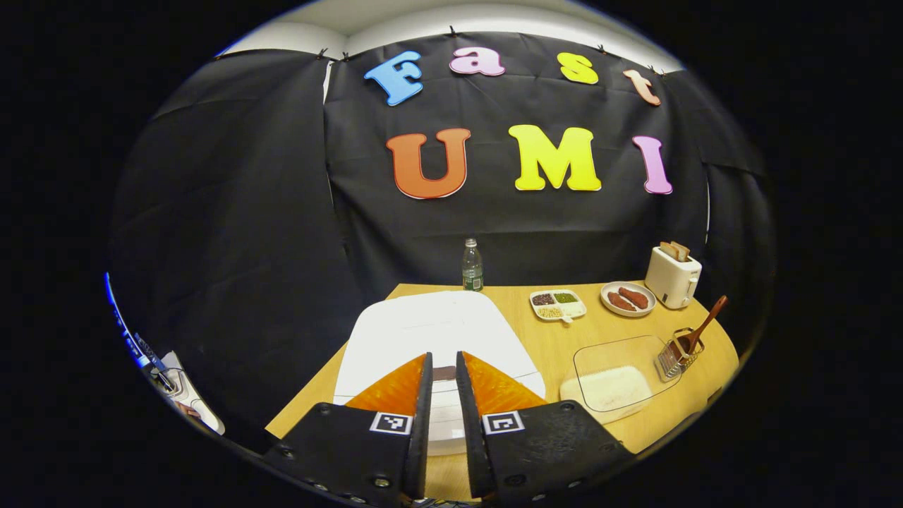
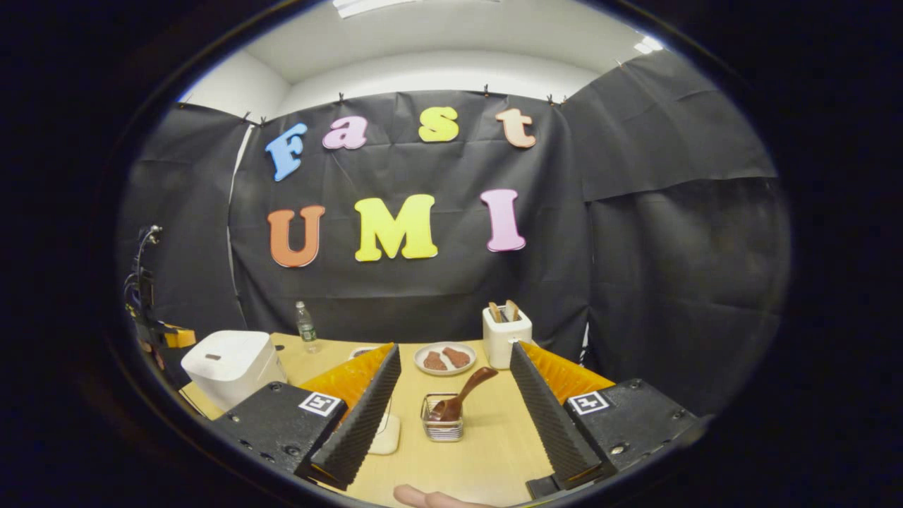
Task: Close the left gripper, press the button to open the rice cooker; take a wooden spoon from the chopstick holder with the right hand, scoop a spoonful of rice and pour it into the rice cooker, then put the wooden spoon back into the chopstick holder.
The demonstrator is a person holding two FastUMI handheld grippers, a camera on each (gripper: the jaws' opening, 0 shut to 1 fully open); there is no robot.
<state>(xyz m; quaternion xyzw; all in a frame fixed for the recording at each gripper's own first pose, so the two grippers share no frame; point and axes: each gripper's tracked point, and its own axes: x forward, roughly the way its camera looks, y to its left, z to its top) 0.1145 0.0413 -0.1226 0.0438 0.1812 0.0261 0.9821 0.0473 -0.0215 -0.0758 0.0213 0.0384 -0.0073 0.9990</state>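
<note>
White rice cooker (image 1: 437,339) sits with its lid down at the left of the desk (image 1: 607,328), and the left gripper (image 1: 442,374) hangs right over it, jaws almost together and holding nothing, ready to push the button. Farther right, the right gripper (image 2: 451,384) points its wide-open, empty jaws at the wooden spoon (image 2: 462,395) standing in the chopstick holder (image 2: 442,423), so it can be grabbed.

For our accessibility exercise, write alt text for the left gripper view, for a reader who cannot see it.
The left tongs, nearly closed, hover over the lid of a closed white rice cooker on a wooden table. To the right, a wooden spoon stands in a wire chopstick holder beside a clear container of rice.
</note>
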